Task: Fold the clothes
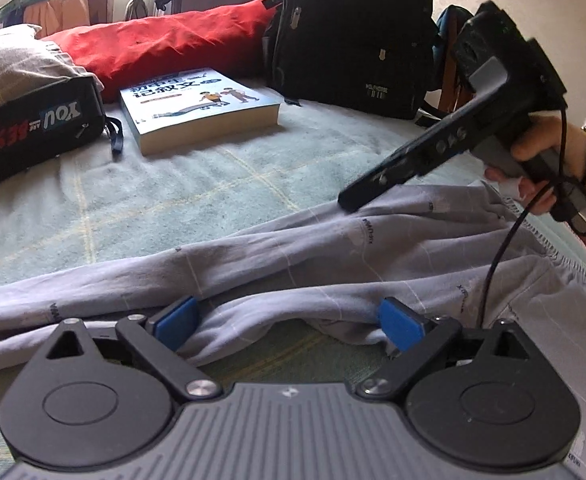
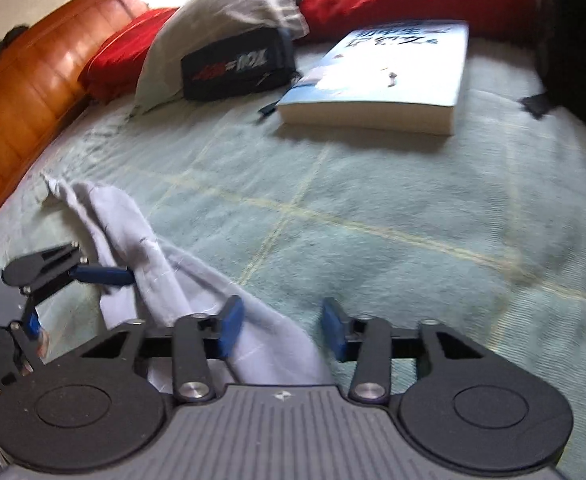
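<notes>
A pale grey garment [image 1: 333, 248] with thin lines and small print lies crumpled across the green blanket [image 1: 173, 200]. My left gripper [image 1: 289, 322] is low over its near edge, blue pads wide apart with a fold of cloth between them: open. My right gripper [image 1: 347, 202], held by a hand in a white sleeve, points down onto the garment's far edge. In the right wrist view the garment [image 2: 153, 264] runs between the right gripper's [image 2: 281, 330] pads. Its right pad stands clear of the cloth over bare blanket, so it is open. The left gripper [image 2: 69, 300] shows at the left, beside the cloth.
Farther back on the bed lie a blue book [image 1: 197, 104], a black pouch [image 1: 33, 128], a grey pillow [image 1: 9, 64] and a red pillow [image 1: 153, 44]. A black backpack [image 1: 353, 32] stands at the back right. A wooden headboard [image 2: 25, 92] borders the bed.
</notes>
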